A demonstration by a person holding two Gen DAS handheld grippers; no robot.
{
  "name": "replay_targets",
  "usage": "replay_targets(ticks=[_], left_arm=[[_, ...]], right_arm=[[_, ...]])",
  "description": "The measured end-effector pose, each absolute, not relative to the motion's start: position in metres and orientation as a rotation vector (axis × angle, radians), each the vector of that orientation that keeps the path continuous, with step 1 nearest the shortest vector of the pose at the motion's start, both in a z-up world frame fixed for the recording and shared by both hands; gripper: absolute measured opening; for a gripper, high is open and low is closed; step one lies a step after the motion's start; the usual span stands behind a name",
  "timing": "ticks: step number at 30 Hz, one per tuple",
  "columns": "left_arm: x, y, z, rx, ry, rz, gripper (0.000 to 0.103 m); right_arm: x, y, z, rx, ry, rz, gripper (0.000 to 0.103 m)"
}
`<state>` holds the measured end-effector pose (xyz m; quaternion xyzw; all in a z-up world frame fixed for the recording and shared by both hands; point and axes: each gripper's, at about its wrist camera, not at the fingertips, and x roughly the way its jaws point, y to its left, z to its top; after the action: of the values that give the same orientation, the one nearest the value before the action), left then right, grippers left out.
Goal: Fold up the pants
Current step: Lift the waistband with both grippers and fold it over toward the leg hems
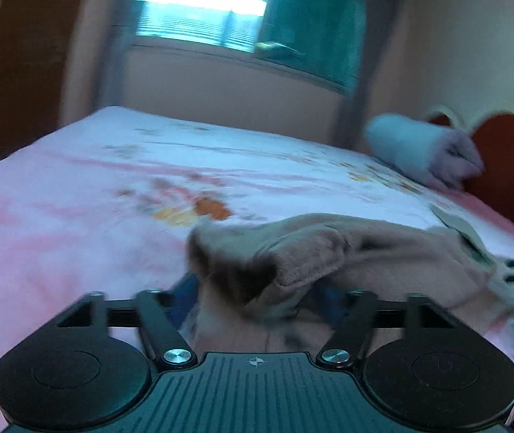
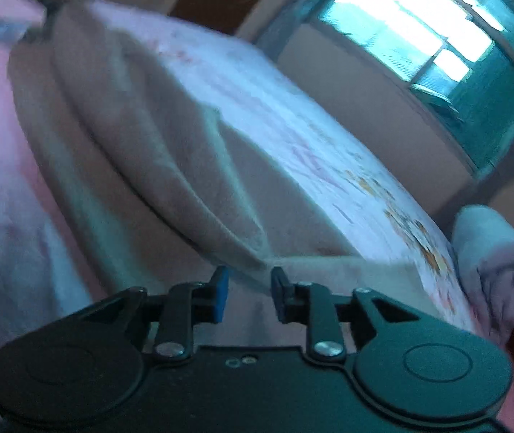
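Two tongs meet soft, fleecy, rumpled tan pants.

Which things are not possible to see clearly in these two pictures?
- Left wrist view: the left tongs tips are hidden under the bunched brown pants, so the grip itself cannot be seen.
- Right wrist view: motion blur hides whether the right tongs pinch the pants or only hover over them.
- Both views: the full pants shape is cut off by edges.
- The rolled towel is too blurred for detail.
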<state>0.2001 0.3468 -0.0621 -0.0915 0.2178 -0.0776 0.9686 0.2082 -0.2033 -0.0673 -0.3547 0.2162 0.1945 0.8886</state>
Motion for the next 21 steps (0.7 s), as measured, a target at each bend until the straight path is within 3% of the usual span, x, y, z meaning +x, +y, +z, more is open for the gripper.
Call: replay_targets(ticks=[1, 3, 12, 20, 21], left_arm=[[0.189, 0.349, -0.063, -0.214, 0.448, -0.126, 0.076], [0.169, 0.354, -0.063, -0.301, 0.454, -0.047, 0.076], [0.150, 0.342, -0.077, -0.940, 0.430, 0.019, 0.076], [0.208, 0.309, -0.079, -1.023, 0.479, 0.057, 0.076], [0.209, 0.308, -0.081, -1.031, 0.496, 0.074, 0.067]], right_arm=[[0.204, -0.205, -0.062, -0.686, 0.439, 0.390, 0.036], [0.201, -0.212, -0.050, -0.578, 0.423, 0.370, 0.046], [0.222, -0.256, -0.016, -0.038, 0.503, 0.284, 0.046], [0.209, -0.268, -0.025, 0.129, 0.531, 0.217, 0.046], [0.210, -0.270, -0.028, 0.148, 0.536, 0.207, 0.046]])
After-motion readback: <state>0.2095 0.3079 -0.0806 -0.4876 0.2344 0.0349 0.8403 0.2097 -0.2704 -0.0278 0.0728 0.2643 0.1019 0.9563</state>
